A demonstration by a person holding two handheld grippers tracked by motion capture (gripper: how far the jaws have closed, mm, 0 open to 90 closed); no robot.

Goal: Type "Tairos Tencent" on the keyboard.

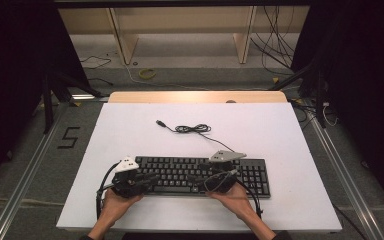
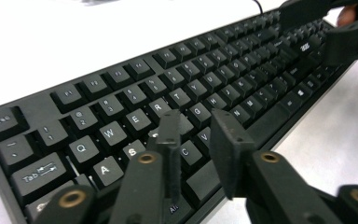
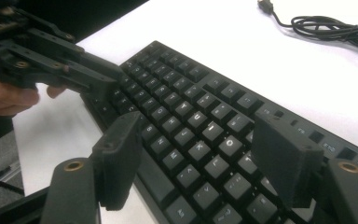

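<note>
A black keyboard (image 1: 200,175) lies on the white tabletop (image 1: 130,130) near the front edge. Its coiled cable (image 1: 192,129) trails behind it and ends in a loose USB plug (image 1: 159,122). My left gripper (image 1: 149,178) hovers over the keyboard's left end, its jaws a narrow gap apart with nothing between them. In the left gripper view it (image 2: 198,133) hangs above the letter keys (image 2: 168,79). My right gripper (image 1: 202,180) is over the middle of the keyboard. Its jaws (image 3: 200,135) stand wide open and empty above the keys (image 3: 191,107).
In the right gripper view the coiled cable (image 3: 326,25) lies on the white surface behind the keyboard. The two grippers point toward each other, close together. Wooden shelf legs (image 1: 125,40) and floor cables (image 1: 280,50) lie beyond the table.
</note>
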